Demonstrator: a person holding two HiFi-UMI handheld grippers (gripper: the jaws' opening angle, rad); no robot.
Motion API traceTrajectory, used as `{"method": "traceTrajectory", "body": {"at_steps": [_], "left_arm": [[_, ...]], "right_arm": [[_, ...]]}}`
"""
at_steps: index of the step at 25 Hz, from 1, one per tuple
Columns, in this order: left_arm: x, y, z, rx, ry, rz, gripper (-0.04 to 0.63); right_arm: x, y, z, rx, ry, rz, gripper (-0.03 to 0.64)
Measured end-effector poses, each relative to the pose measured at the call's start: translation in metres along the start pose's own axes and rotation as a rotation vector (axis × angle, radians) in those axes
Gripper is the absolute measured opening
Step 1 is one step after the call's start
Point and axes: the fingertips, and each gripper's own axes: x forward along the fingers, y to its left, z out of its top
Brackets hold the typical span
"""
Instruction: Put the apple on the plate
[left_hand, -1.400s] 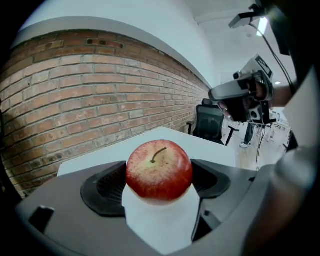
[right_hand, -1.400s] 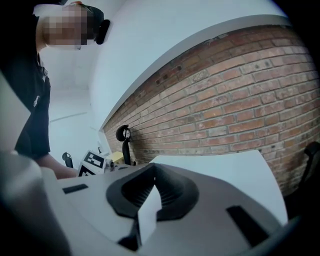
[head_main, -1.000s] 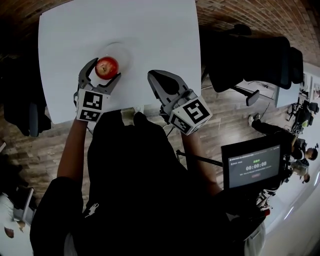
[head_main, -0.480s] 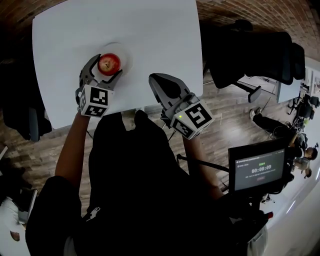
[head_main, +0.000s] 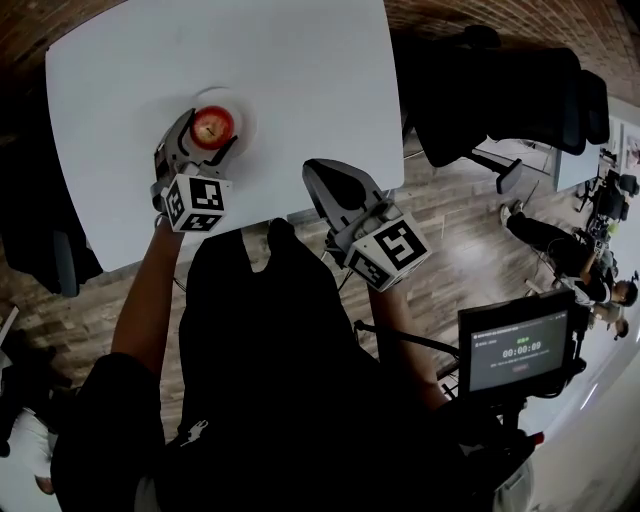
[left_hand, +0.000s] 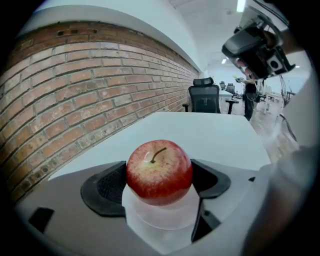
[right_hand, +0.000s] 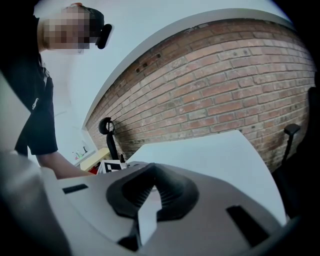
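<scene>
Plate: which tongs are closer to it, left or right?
Left. The left tongs hold the apple at the plate; the right tongs sit apart, to its right.

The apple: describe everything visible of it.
The apple is round and glossy red, with a yellow-streaked patch around its short brown stem, and looks whole. It stands upright, stem up, clamped on both sides between the dark ribbed pads of the left gripper. It is directly over the white plate on the white table; whether its base touches the plate cannot be told.
</scene>
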Motion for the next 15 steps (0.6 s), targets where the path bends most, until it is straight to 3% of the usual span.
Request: {"method": "traceTrajectory", "body": {"at_steps": [15], "left_arm": [[0.016,-0.004,-0.001,0.087,0.023,0.027,0.403]], "right_arm": [[-0.009,-0.004,0.0,0.033,-0.018,-0.022,0.003]]}}
